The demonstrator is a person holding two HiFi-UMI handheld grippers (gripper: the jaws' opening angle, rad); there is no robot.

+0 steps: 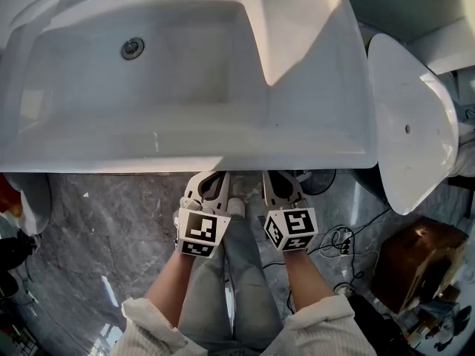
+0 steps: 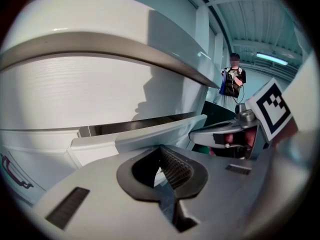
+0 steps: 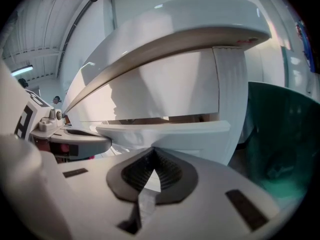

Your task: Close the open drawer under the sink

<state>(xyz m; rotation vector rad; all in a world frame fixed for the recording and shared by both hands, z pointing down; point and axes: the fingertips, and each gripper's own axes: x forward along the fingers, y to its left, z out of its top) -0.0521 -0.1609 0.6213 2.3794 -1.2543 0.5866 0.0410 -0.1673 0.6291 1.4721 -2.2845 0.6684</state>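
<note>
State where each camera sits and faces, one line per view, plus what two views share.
Head view: on the head, steeply down onto the sink; left gripper, right gripper, forearms, legs show.
Left gripper view: on the left gripper, along its shut jaws toward the drawer; right gripper at right.
Right gripper view: mirrored, shut jaws, left gripper at left.
Both gripper views share the drawer.

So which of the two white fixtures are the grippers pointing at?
The big rectangular sink with the drain. The left gripper and right gripper both point at its front edge; the oval white fixture stands off to the right.
</note>
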